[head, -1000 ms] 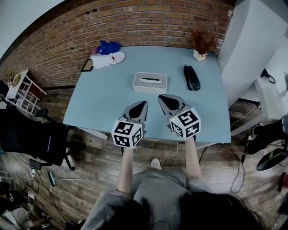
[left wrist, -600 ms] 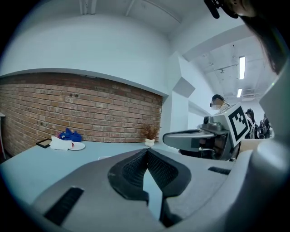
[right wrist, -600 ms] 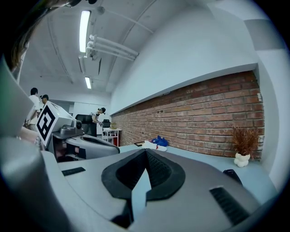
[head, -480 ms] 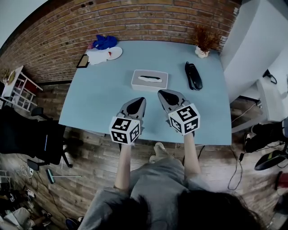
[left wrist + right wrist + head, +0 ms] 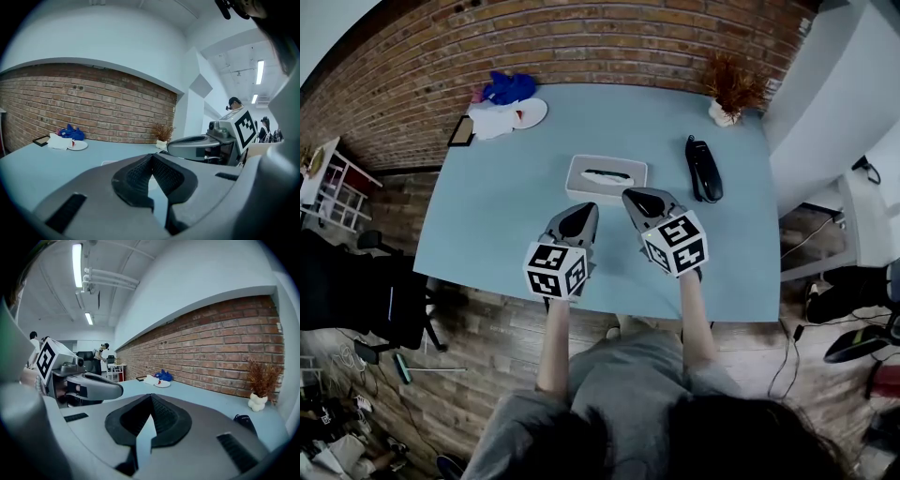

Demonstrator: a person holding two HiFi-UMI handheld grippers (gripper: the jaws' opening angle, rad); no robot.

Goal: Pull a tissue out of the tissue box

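A pale grey tissue box (image 5: 607,177) with a dark slot in its top lies flat in the middle of the light blue table (image 5: 506,206). My left gripper (image 5: 585,210) hovers just short of the box's near left corner. Its jaws meet at the tip with nothing between them (image 5: 151,157). Beside it, my right gripper (image 5: 635,196) reaches the box's near right corner, also shut and empty (image 5: 151,396). In the left gripper view only a pale edge of the box (image 5: 108,162) shows over the jaws. Whether either gripper touches the box I cannot tell.
A black handset-like object (image 5: 703,169) lies right of the box. A dried plant in a white pot (image 5: 729,101) stands at the far right corner. A blue cloth (image 5: 509,88), a white plate (image 5: 528,112) and a dark phone (image 5: 460,131) lie far left. The brick wall (image 5: 581,47) is behind.
Both grippers have moved forward over the table and a little down, from near its front edge up to the near side of the tissue box. Both stayed shut.
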